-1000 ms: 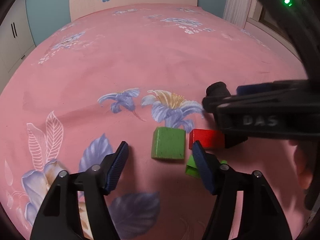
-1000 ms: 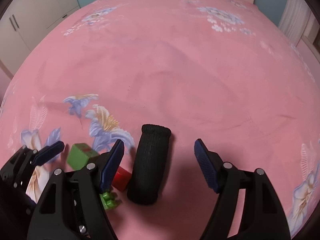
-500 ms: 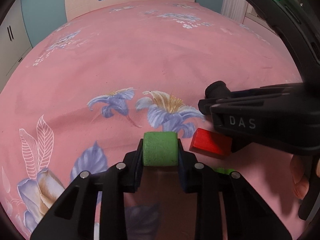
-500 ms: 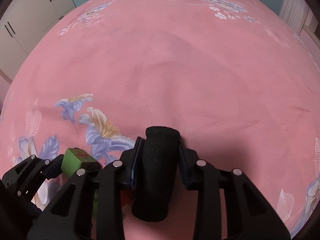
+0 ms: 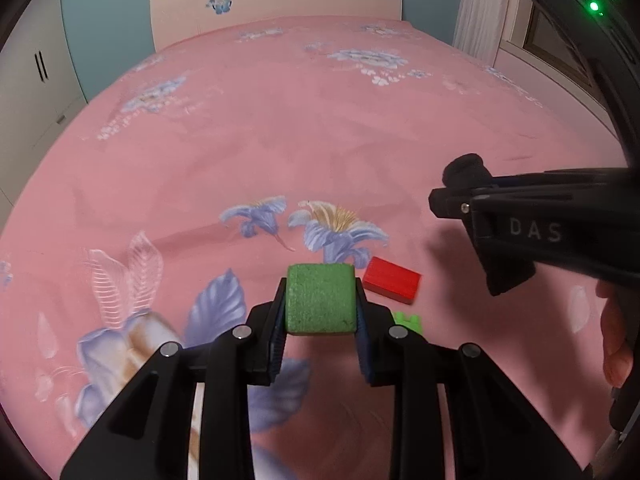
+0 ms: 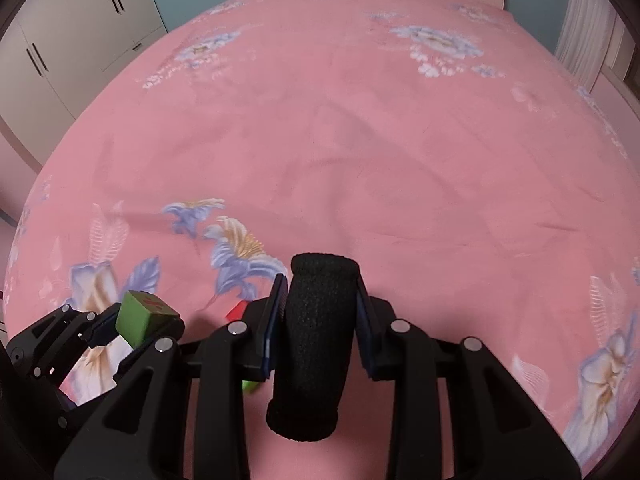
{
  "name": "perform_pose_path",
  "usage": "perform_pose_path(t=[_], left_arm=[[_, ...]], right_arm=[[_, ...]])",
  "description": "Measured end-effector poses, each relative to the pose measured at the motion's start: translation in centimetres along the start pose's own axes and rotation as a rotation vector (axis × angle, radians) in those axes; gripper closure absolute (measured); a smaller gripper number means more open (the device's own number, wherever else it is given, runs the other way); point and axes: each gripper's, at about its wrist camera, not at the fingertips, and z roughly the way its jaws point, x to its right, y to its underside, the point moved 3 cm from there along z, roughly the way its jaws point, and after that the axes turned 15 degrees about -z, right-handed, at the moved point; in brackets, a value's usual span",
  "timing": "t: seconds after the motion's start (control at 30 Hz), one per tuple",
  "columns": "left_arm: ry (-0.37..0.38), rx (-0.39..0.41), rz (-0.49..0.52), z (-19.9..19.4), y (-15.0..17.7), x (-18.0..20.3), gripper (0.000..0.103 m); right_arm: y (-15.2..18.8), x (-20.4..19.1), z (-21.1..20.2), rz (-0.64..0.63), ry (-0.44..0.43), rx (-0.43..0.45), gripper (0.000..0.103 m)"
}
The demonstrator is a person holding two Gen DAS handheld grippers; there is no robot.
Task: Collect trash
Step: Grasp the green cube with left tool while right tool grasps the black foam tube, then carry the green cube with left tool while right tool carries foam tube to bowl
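Both grippers are loaded and clear of the pink bedspread (image 5: 280, 128), so the step in hand reads as carrying two pieces of trash away to wherever they are being collected; no bin or bag shows in either view. The left gripper (image 5: 320, 312) is clamped on the green cube (image 5: 321, 298), its pads flat against two opposite faces, and the cube sits square between them, just in front of the purple lily print (image 5: 340, 232). The right gripper (image 6: 318, 320) has just been closing its jaws and now grips the black foam roll (image 6: 310, 344) across its middle, with both ends of the roll sticking out beyond the pads. To do the carry well, the person should keep both squeezes steady and keep the wrists from rolling, since the roll is soft and long and could pivot or slide in a loosened grip. The two tools ride close together, so they should be kept apart to avoid knocking the cube loose. A red block (image 5: 392, 285) and a small green brick (image 5: 408, 322) lie on the bedspread just right of the lily and remain to be picked up.
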Motion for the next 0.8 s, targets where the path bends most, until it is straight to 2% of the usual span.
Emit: perform_pose_path(t=[0.37,0.8], left_arm=[[-0.043,0.066,0.043,-9.8,0.9,3.5,0.071],[-0.100,0.187,0.130,-22.8,4.3,8.1,0.071]], right_arm=[[2.9,-0.3,-11.4,-0.022,0.029,0.086,0.070],[8.1,-0.9,-25.0,-0.043,0.043,0.208,0.070]])
